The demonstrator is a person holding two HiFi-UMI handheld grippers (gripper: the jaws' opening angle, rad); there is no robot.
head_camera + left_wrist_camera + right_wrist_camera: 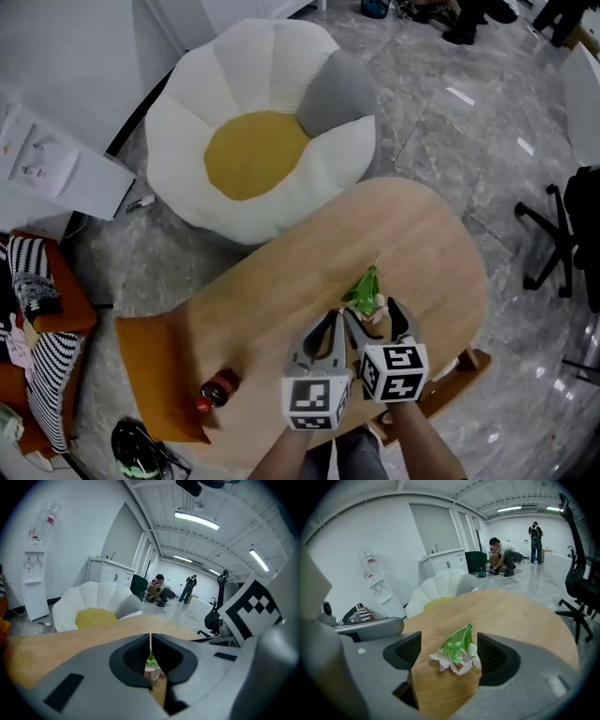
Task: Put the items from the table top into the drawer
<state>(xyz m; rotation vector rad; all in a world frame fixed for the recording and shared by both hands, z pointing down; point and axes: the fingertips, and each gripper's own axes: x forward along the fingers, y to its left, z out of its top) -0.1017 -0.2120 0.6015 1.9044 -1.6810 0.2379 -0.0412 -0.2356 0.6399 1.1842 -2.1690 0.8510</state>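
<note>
An artificial flower sprig (366, 291), green leaves with pale petals, lies on the light wooden oval table (422, 234) near its front edge. My right gripper (380, 314) is open around it. In the right gripper view the sprig (457, 653) rests on the wood between the two dark pads (492, 656), and I cannot tell whether they touch it. My left gripper (336, 319) hangs just left of the right one, with its jaws shut together and nothing held. The left gripper view shows the sprig (151, 660) through the hollow behind the closed tips.
A small red bottle (217, 389) lies on an orange surface (150, 375) at the table's left front. A white and yellow flower-shaped beanbag (258, 131) sits beyond the table. A black office chair (572, 234) stands at the right. Striped cloth (37, 309) lies far left.
</note>
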